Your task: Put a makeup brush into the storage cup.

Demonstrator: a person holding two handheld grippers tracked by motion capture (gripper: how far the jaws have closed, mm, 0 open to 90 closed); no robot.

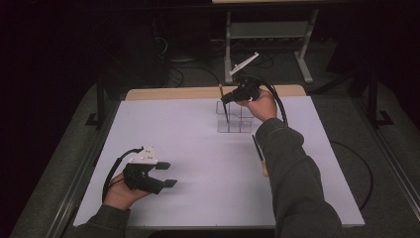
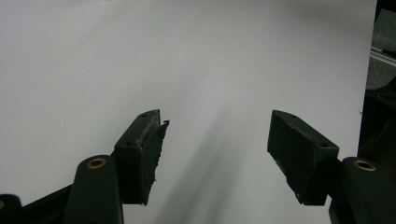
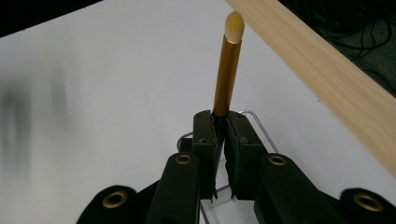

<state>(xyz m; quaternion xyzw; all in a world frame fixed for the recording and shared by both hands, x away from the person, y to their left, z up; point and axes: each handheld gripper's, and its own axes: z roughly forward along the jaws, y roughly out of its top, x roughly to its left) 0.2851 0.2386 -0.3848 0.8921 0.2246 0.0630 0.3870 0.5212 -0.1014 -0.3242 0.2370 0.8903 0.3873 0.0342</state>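
So from the high view my right gripper [image 1: 227, 97] was up around 12 o'clock on the table [image 1: 163, 124], jaws clamped tight on a makeup brush [image 1: 223, 104]. The brush stood nearly upright, handle end dipping down into the clear acrylic organizer [image 1: 242, 121], gold ferrule and pale bristle tip poking out above the jaws. The right gripper view had that tip [image 3: 234, 25] pointing away toward the table's wooden edge [image 3: 327, 65]. A second dark brush [image 1: 258, 151] lay flat on the white surface at about 4 o'clock from the organizer, partly under my sleeve. My left gripper [image 1: 168, 174] sat way over at 8 o'clock, jaws spread wide with nothing between them, just hovering over bare white table.
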